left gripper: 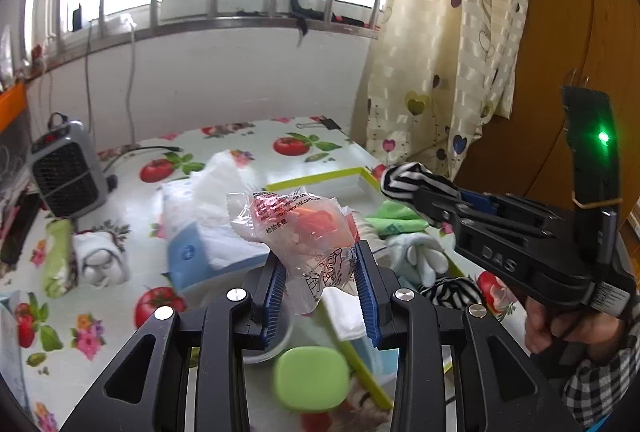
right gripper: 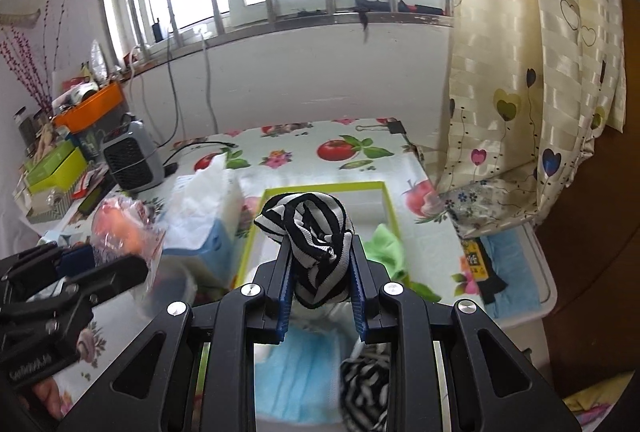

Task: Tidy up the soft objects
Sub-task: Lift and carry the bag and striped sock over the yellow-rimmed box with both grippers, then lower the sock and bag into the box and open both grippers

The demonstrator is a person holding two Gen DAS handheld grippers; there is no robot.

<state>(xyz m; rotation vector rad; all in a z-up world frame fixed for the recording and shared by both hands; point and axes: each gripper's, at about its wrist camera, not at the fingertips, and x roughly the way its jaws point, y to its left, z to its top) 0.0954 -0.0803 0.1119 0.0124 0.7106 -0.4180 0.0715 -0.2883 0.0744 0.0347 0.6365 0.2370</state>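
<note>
My left gripper [left gripper: 322, 264] is shut on a clear plastic packet of orange earplugs [left gripper: 304, 228], held above the table; the packet also shows in the right wrist view [right gripper: 124, 228]. My right gripper [right gripper: 320, 264] is shut on a black-and-white striped sock [right gripper: 312, 228], held above the green-rimmed tray [right gripper: 384, 200]; the sock also shows in the left wrist view [left gripper: 408, 182]. In the tray lie a green cloth [right gripper: 384, 248], a blue face mask [right gripper: 296, 372], a second striped sock [right gripper: 366, 388] and a white glove [left gripper: 420, 256].
A tissue pack [left gripper: 208, 228] stands left of the tray. A grey heater [left gripper: 66, 172], a rolled white cloth [left gripper: 100, 260], a green roll [left gripper: 58, 256] and a green soap-like block [left gripper: 310, 378] lie on the fruit-print tablecloth [left gripper: 160, 168]. Curtain [right gripper: 532, 72] hangs right.
</note>
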